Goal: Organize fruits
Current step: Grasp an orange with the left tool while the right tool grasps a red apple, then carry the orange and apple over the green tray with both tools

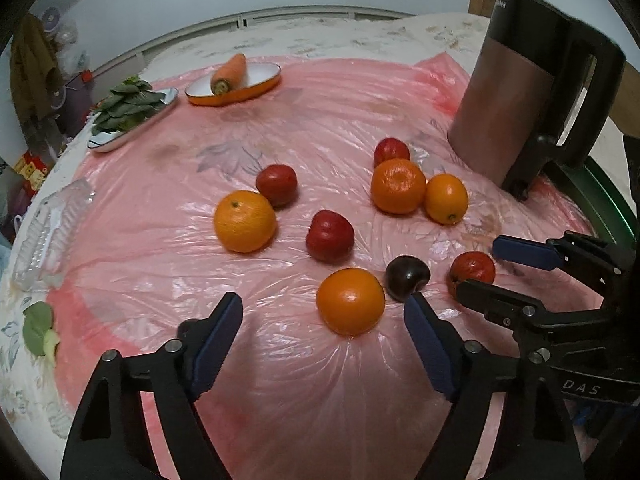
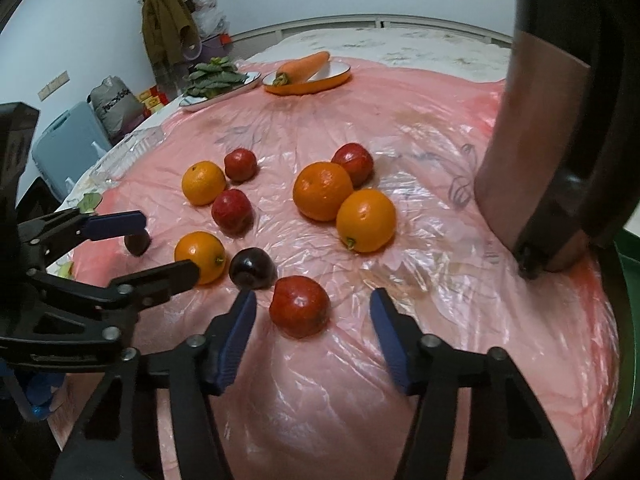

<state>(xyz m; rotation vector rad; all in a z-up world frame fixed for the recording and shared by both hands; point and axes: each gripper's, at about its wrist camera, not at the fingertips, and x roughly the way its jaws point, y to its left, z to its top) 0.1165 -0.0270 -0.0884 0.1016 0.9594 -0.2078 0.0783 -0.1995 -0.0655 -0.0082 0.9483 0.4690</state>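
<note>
**A:** What's hidden or unclear?

**B:** The dark jug (image 1: pixel 520 100) is cut off at the frame edge in the right wrist view, leaving only its wall and handle. In that same view a dark rounded shape (image 2: pixel 137 242) sits under the left gripper's far finger, and I can't tell what it is. It doesn't show in the left wrist view. The clear plastic tray (image 1: pixel 48 232) at the tabletop edge is hard to read.

**A:** Counts?

**B:** Four oranges, four red fruits and one dark plum (image 1: pixel 407 278). Also one carrot (image 1: pixel 229 74) in an orange-rimmed dish (image 1: pixel 260 84), and one plate (image 1: pixel 108 142) of green leaves.

**A:** Where's the fruit, and how does it look?

**B:** All of it is loose on the pink plastic sheet (image 1: pixel 320 400) over the tabletop (image 1: pixel 360 36), and none is in a dish. Far right, by the jug, two oranges touch with a red fruit behind them. Centre-left there's one orange with a red fruit touching it and another red fruit nearby. Closest to the cameras, the near orange (image 1: pixel 350 301), the plum and the near red fruit (image 2: pixel 299 312) sit in a row. The skins are glossy, the oranges' stem ends are visible, and the plum is almost black.

**A:** Grippers?

**B:** On the left gripper (image 1: pixel 324 298) the fingers are apart. The near orange sits just ahead between the tips with no pad on it. One tip overlaps the plum in view, and I can't tell whether it touches. On the right gripper (image 2: pixel 313 295) the fingers are apart too. The near red fruit is between the pads with a gap on both sides.
</note>
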